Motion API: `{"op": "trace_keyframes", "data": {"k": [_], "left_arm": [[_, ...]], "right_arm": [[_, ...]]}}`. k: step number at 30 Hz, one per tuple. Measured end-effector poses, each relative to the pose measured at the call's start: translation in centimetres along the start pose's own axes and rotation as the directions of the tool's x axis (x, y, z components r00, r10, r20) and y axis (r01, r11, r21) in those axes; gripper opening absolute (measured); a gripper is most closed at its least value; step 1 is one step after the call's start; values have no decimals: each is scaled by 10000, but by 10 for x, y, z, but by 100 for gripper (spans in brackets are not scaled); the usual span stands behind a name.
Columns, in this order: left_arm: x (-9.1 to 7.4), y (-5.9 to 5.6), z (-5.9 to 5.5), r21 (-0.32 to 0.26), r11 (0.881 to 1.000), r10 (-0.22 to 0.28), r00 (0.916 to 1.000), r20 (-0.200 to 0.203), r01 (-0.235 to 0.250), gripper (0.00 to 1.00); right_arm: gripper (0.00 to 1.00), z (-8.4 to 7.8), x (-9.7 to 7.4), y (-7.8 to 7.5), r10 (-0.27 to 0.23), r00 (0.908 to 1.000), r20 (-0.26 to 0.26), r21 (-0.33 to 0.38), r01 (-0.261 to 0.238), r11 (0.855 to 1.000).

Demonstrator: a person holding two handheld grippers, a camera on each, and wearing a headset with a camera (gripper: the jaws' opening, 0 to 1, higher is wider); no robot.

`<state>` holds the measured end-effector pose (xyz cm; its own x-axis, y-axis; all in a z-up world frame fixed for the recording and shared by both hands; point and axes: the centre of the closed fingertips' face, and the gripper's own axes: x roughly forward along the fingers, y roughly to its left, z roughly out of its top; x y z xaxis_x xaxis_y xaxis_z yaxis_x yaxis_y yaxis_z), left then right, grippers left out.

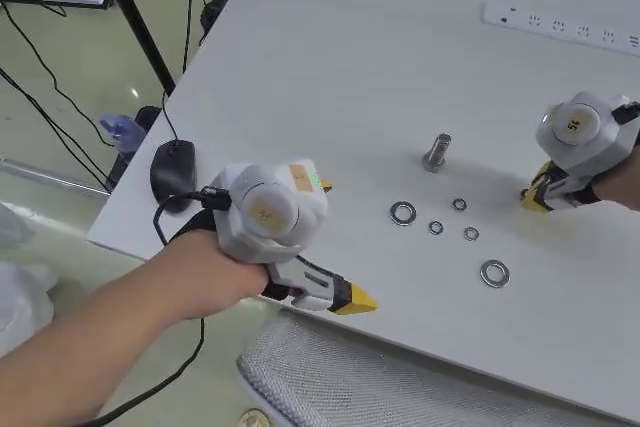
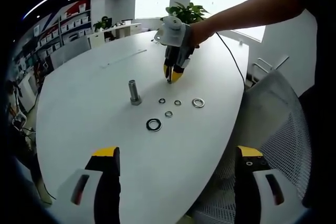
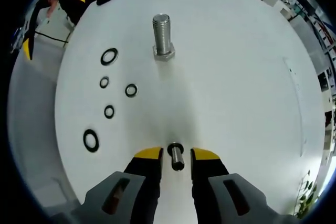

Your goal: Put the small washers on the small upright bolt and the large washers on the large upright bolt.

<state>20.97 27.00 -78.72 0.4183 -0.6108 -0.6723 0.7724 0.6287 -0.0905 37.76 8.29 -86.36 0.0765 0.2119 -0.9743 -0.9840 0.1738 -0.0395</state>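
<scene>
Careful: the right gripper [image 1: 535, 199], barely parted astride the small bolt [image 3: 176, 158] at the washers' [image 1: 436, 228] three o'clock, could topple it; the left gripper [image 2: 176, 153] gapes empty.

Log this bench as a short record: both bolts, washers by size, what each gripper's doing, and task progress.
large bolt: large steel hex-head bolt, upright on the white table, bare
small bolt: small steel bolt, between the right gripper's jaws
large washers: two large steel washers, flat on the table
small washers: three small steel washers, flat, between the large ones
left gripper: open, holding nothing
right gripper: open, one jaw either side of the small bolt
progress: no washer on either bolt
</scene>
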Motion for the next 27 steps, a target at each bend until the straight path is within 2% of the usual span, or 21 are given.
{"op": "trace_keyframes", "data": {"k": [10,15,20,27], "left_arm": [[-2,-5,3,41,10000,60,10000,42,-60,90],[-2,-6,11,76,9999,67,9996,258,-69,90],[-3,-7,16,153,9998,77,9994,348,-82,90],[-8,-7,19,223,9996,145,9992,378,-154,90]], "right_arm": [[24,8,-19,-2,-173,9998,103,-172,175,9997],[25,13,-29,-2,-217,9996,179,-172,220,9996],[25,22,-40,1,-183,9991,389,-255,193,9995],[26,34,-46,10,-23,9982,603,-631,61,9980]]}}
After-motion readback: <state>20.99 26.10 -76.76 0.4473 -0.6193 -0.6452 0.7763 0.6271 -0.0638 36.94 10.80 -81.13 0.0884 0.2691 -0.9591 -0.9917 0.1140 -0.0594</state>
